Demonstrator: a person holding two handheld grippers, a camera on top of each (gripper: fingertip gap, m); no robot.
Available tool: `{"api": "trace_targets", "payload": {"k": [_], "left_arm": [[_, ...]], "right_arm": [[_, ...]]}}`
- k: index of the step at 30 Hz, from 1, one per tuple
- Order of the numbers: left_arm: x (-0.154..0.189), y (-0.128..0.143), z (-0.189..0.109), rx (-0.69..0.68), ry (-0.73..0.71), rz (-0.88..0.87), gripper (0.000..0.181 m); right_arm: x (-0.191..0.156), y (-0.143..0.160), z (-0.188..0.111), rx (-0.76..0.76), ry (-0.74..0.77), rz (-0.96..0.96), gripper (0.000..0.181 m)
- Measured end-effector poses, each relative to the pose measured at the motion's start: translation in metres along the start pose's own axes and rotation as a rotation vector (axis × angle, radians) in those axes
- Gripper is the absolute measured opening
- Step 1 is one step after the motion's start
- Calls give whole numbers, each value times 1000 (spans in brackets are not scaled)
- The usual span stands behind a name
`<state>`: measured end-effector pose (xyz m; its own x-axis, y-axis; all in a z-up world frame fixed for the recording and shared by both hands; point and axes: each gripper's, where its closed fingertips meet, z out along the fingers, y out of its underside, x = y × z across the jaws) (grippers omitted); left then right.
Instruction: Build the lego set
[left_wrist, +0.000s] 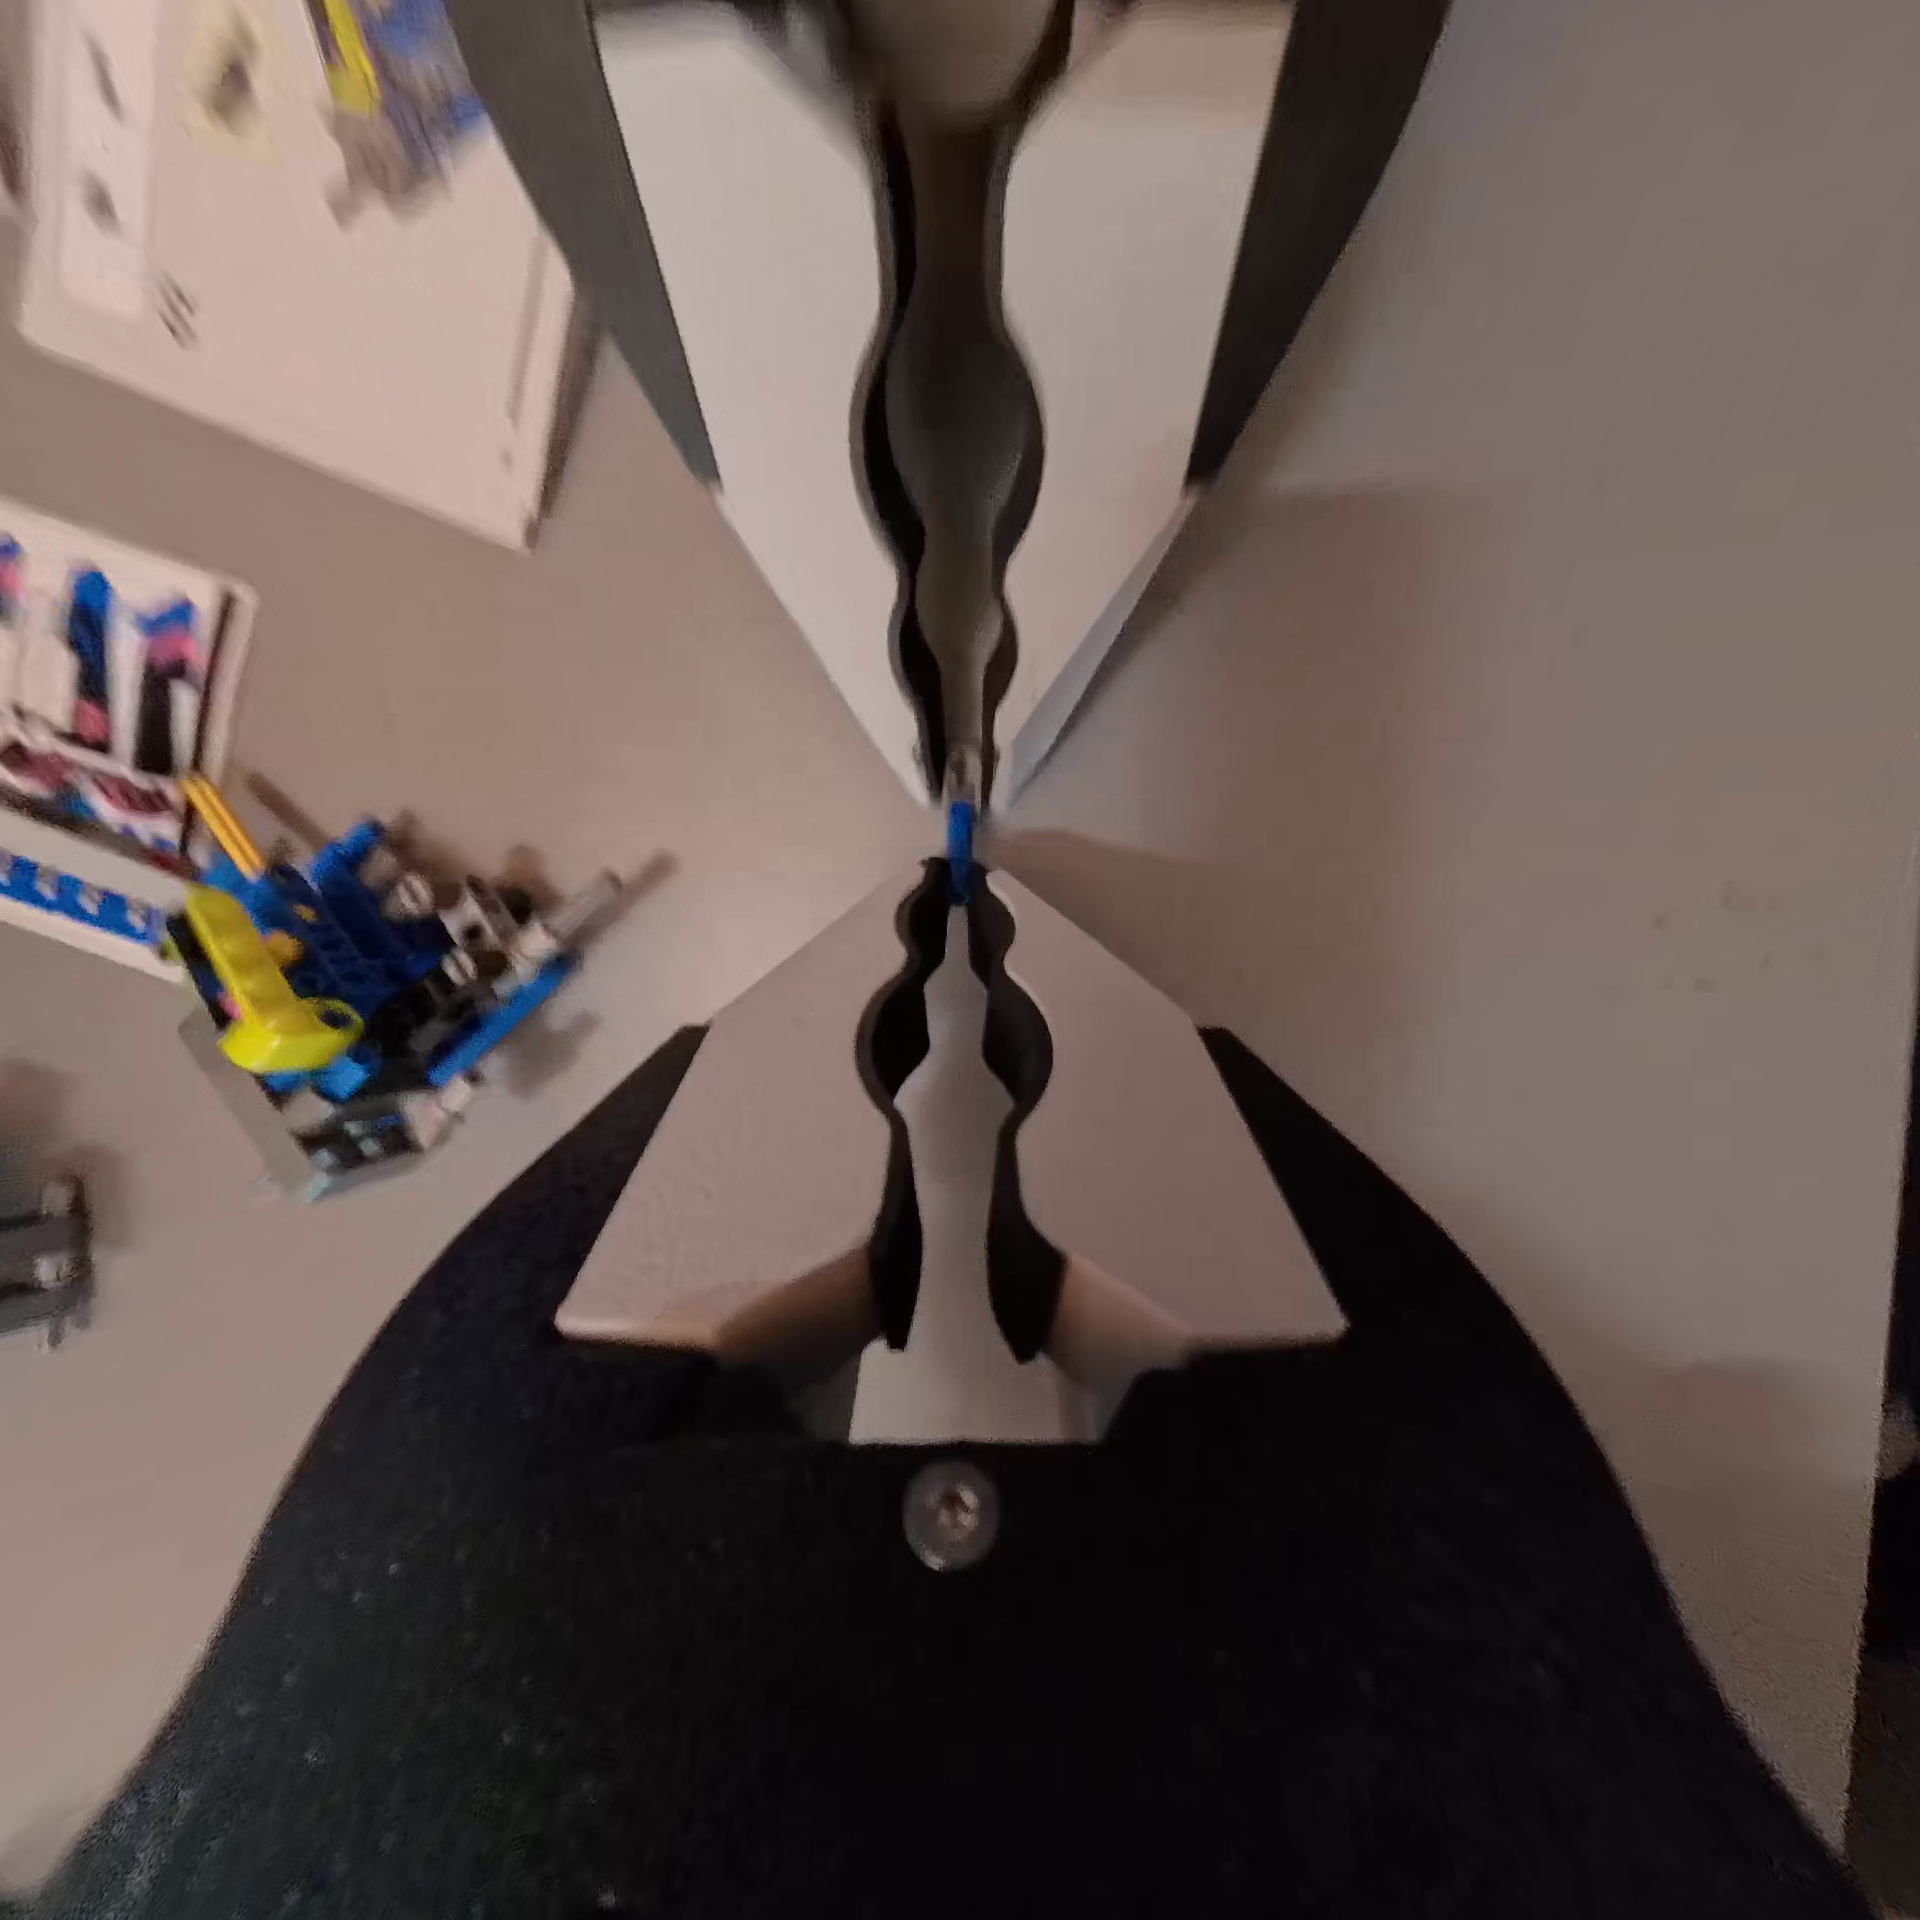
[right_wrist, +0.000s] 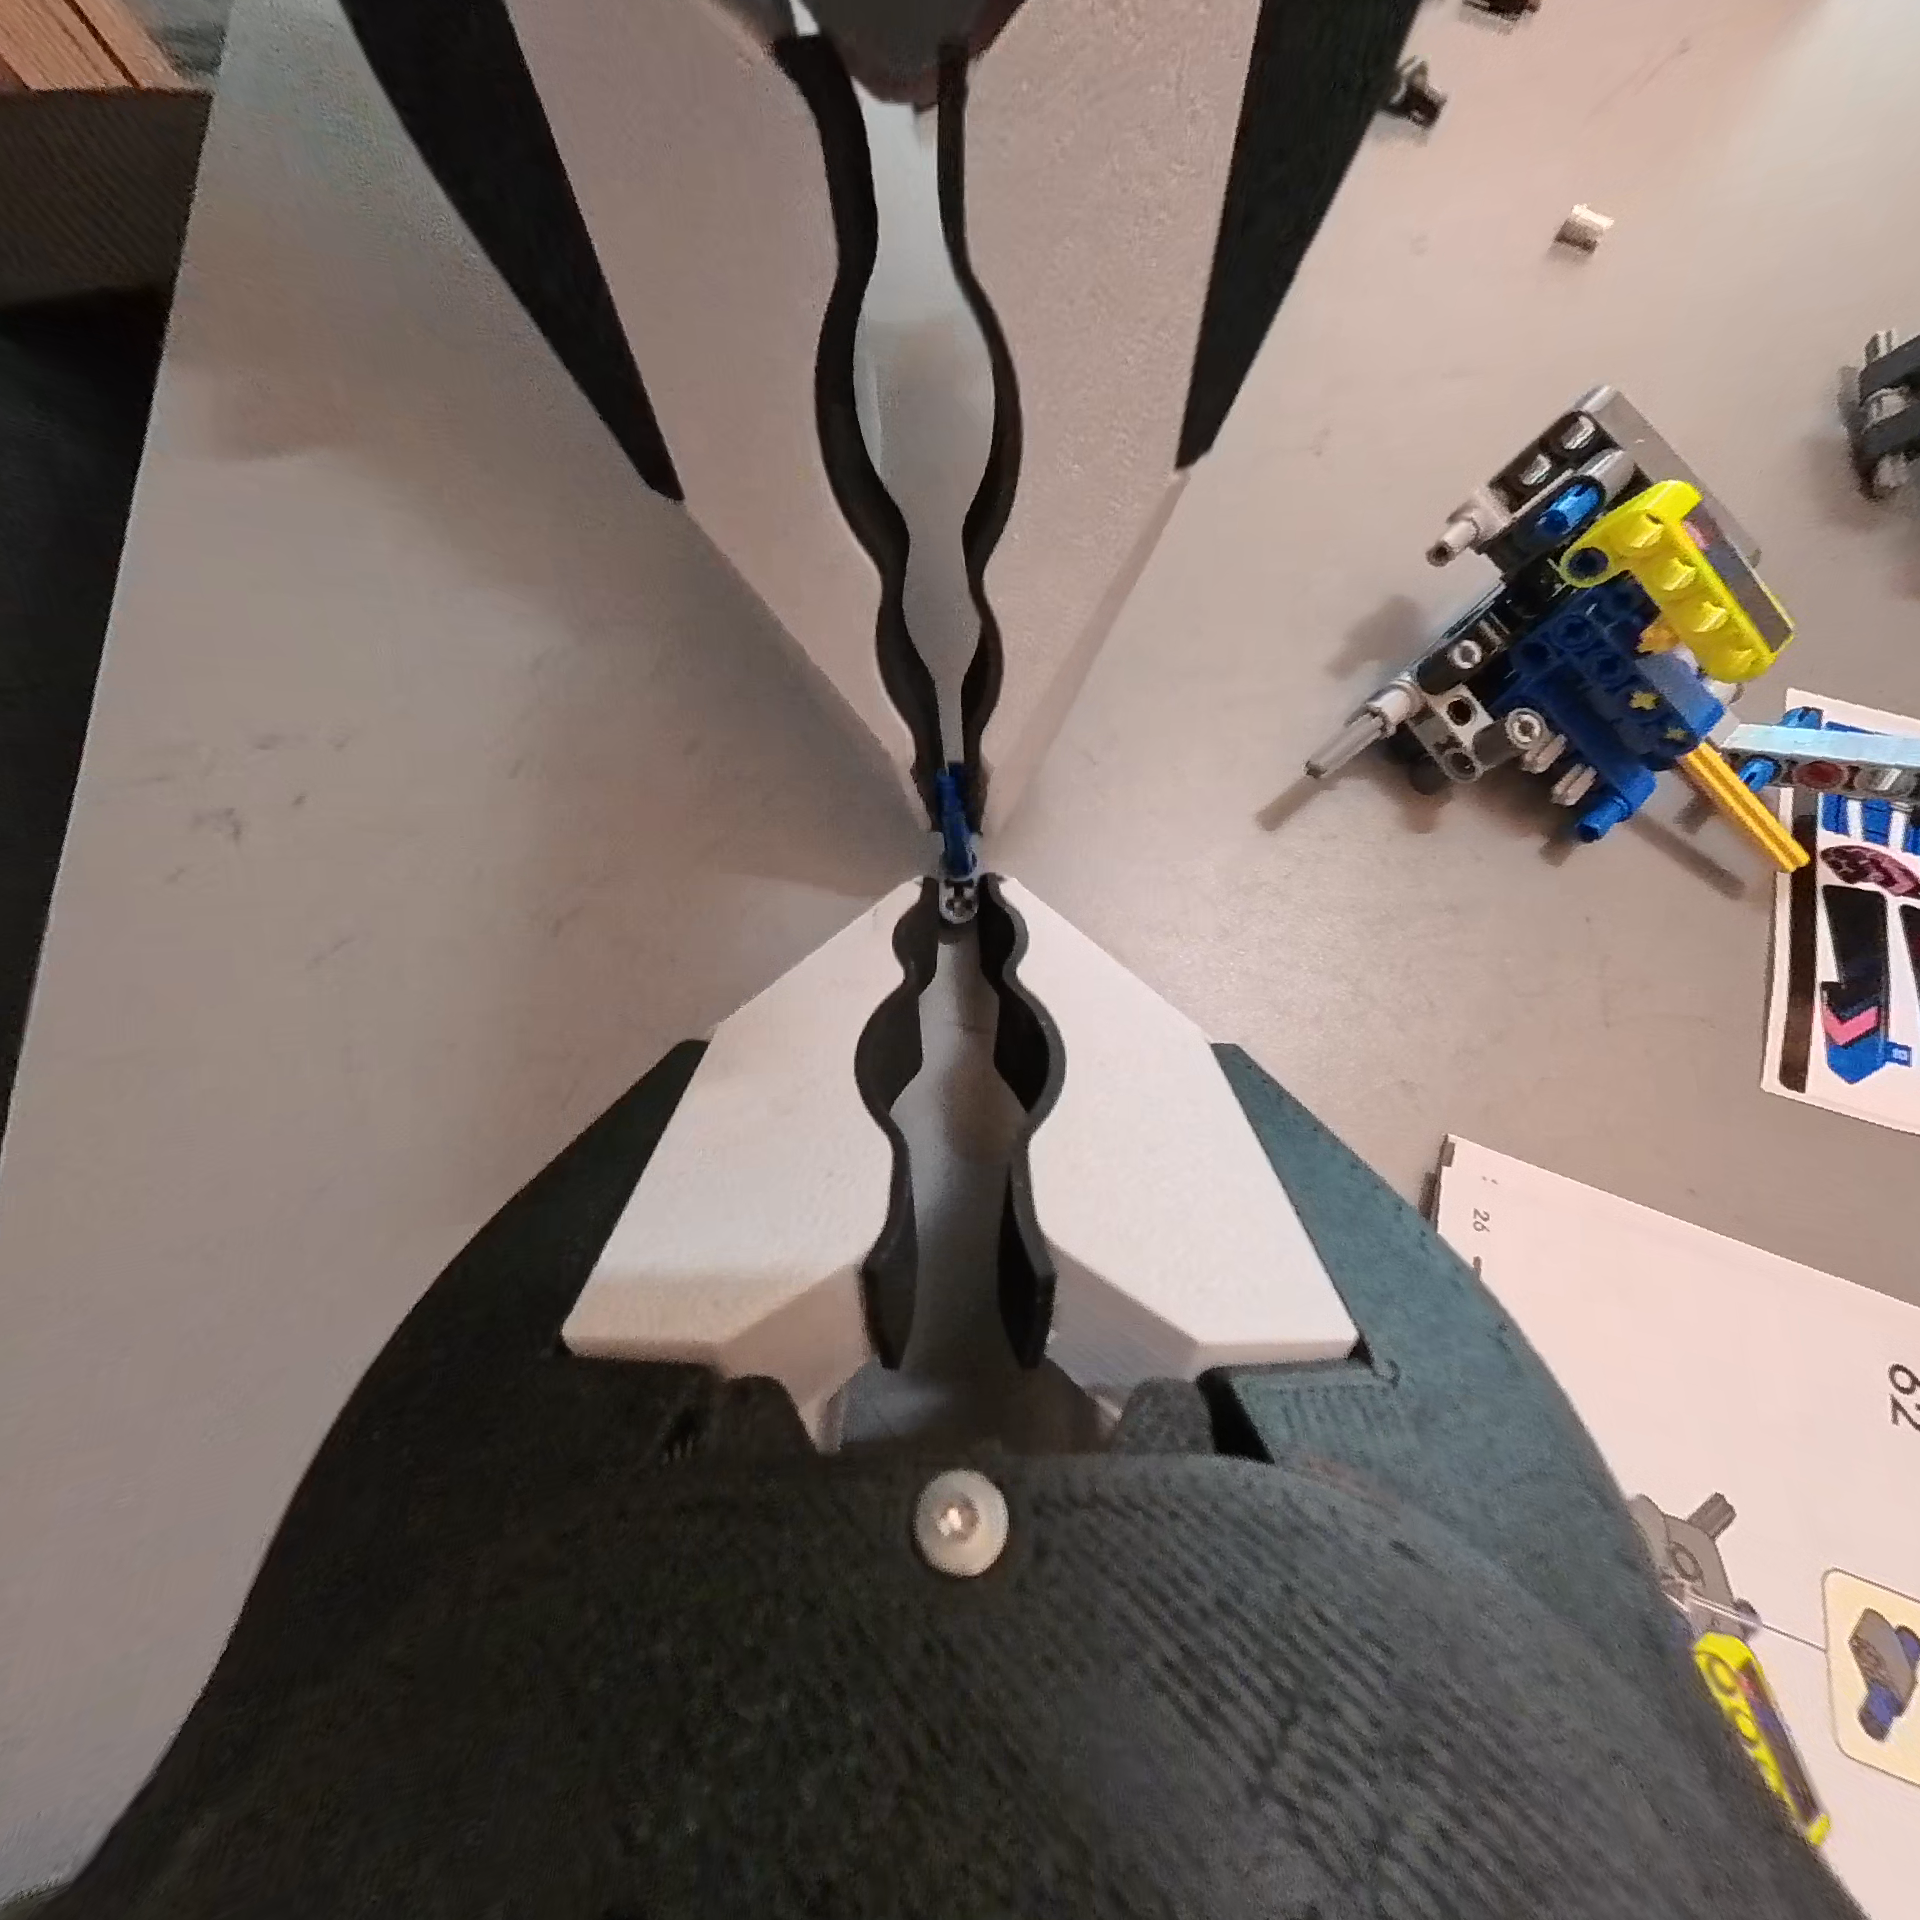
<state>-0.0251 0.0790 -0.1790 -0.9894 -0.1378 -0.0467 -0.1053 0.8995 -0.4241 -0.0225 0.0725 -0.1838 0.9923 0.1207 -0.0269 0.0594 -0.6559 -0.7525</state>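
Blue pin (left_wrist: 961, 847) sat pinched at the tips of your left gripper (left_wrist: 958, 883), held above the table (left_wrist: 1455, 727). Facing it tip to tip, your right gripper (right_wrist: 956, 902) was pressed together on a small grey connector (right_wrist: 956, 899), touching the pin's (right_wrist: 954, 810) end. Partly built blue, black and yellow lego model (right_wrist: 1590, 665) lay on the table well off to the side, with the sticker sheet (right_wrist: 1849, 935) just beside it and the instruction booklet (right_wrist: 1683, 1351) nearby. Loose grey part (right_wrist: 1893, 227) further out. Left wrist view was blurred.
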Motion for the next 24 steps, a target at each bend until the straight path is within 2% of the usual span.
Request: {"api": "trace_targets", "payload": {"k": [1,7,15,20,22,24], "left_arm": [[-1,4,4,-10,-12,2,0],[2,8,6,-47,-125,65,1],[8,7,4,93,-93,-51,1],[9,1,-1,207,-68,-162,1],[8,-4,-3,269,-35,-196,1],[6,-5,-3,292,-16,-223,1]], "right_arm": [[0,0,0,0,9,-11,6],[-2,-1,0,4,47,-73,6],[-5,-1,-1,11,83,-139,8],[-5,-14,-8,97,244,-282,17],[-8,-15,-6,86,307,-360,21],[-3,-15,-6,48,405,-443,16]]}}
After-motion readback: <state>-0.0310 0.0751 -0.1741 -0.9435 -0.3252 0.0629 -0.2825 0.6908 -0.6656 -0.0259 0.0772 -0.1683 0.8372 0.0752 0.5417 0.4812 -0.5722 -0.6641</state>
